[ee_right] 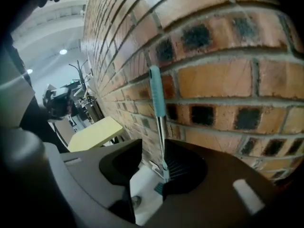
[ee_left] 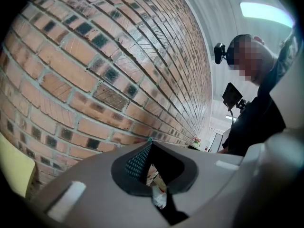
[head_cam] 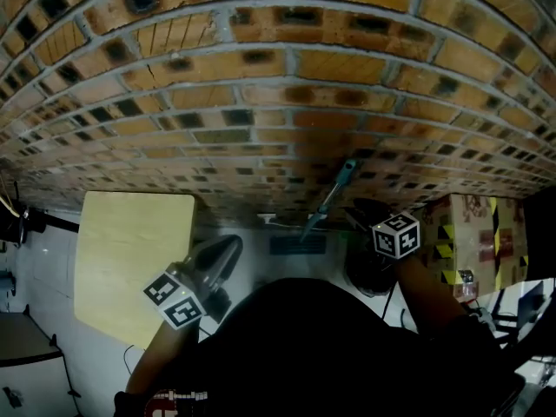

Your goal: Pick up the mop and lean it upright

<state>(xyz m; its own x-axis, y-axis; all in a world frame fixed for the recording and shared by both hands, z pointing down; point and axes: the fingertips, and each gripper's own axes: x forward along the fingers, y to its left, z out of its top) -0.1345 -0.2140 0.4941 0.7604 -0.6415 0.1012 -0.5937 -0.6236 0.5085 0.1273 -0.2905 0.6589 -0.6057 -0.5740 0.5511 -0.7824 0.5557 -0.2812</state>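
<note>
The mop stands upright against the brick wall (head_cam: 278, 85). Its teal and metal handle (head_cam: 334, 194) slants down to a flat dark head (head_cam: 297, 244) on the floor. In the right gripper view the handle (ee_right: 157, 96) rests on the bricks just beyond the jaws. My right gripper (ee_right: 153, 148) is open, and its pads do not touch the handle. In the head view it (head_cam: 360, 214) hangs just right of the mop. My left gripper (head_cam: 221, 254) is off to the mop's left, pointing at the wall. Its jaws (ee_left: 150, 141) meet at the tips with nothing between them.
A pale yellow board (head_cam: 130, 259) lies at the wall's foot on the left. To the right stands a cardboard box (head_cam: 473, 241) with black-and-yellow tape. A white cabinet (head_cam: 26, 363) is at the far left, and there is a round floor drain (ee_right: 136, 201) near the mop's foot.
</note>
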